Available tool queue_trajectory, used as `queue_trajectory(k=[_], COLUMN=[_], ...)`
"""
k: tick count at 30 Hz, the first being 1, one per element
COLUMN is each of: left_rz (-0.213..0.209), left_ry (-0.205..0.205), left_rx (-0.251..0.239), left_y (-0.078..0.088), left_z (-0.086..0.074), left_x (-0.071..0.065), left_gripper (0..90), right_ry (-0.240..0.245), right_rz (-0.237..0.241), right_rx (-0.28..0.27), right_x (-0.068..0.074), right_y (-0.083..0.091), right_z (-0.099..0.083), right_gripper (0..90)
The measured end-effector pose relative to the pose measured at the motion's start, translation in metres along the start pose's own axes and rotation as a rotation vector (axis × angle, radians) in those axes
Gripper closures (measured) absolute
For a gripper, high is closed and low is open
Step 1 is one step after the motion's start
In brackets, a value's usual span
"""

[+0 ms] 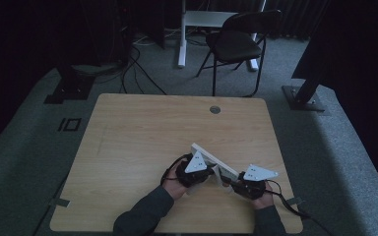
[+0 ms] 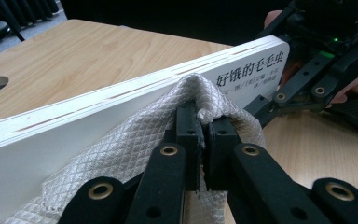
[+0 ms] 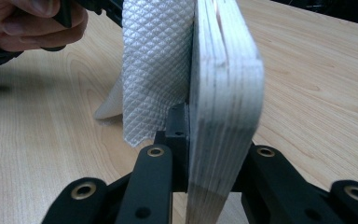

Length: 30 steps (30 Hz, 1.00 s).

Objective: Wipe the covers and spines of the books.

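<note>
Two grippers are at work over the pale wooden table (image 1: 142, 128), near its front edge. The right gripper (image 3: 200, 140) has its black jaws clamped on one end of a thick white board book with rounded corners (image 3: 226, 88), holding it up on edge; in the high view the board book (image 1: 215, 160) runs as a slanted bar between the two hands, its lower end at the right gripper (image 1: 234, 183). That stand-up hold looks deliberate: it frees the broad cover and keeps it steady against a push from the side.

And here's the push. The left gripper (image 2: 204, 140) has its jaws pinched shut on a bunched white quilted cloth with a diamond pattern (image 2: 135, 140), and the wad sits right against the book's cover, just below the spine, where printed characters (image 2: 251, 70) show. From the right gripper view the cloth (image 3: 156, 60) hangs flat against the cover, with the person's left hand (image 3: 32, 23) above and beside it. In the high view the left gripper (image 1: 209, 172) is tucked in close on the book's near side.

My read: this is a wipe-down, one tool bracing, the other rubbing. Bunching the cloth in the jaw tips gives a padded point of contact, so the cover meets fabric, not hard plastic.
</note>
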State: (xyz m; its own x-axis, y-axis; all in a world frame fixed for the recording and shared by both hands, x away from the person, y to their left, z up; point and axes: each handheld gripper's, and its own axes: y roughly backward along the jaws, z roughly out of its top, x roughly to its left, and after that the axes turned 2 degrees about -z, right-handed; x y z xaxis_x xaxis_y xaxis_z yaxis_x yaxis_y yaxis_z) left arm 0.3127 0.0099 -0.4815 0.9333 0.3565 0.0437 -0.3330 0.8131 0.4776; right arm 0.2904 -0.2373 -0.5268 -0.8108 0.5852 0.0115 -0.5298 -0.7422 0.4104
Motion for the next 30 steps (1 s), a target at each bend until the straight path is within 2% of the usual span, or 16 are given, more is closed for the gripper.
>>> queue_trajectory(k=[12,19,30], left_rz=[-0.027,-0.045,-0.09], left_ry=[-0.018,-0.016,-0.038], left_rx=[-0.001,-0.003,0.001], left_y=[-0.007,-0.01,-0.02], left_z=[0.006,0.007,0.012], left_x=[-0.008,-0.011,-0.025], left_gripper=[87.1,87.1,87.1], right_ry=[-0.003,-0.002,0.004], right_rz=[-0.002,-0.003,-0.001], right_rx=[0.002,0.003,0.004], right_x=[0.0,0.0,0.001], right_y=[0.0,0.0,0.0], right_z=[0.0,0.0,0.0], right_gripper=[77.8,77.9,77.9])
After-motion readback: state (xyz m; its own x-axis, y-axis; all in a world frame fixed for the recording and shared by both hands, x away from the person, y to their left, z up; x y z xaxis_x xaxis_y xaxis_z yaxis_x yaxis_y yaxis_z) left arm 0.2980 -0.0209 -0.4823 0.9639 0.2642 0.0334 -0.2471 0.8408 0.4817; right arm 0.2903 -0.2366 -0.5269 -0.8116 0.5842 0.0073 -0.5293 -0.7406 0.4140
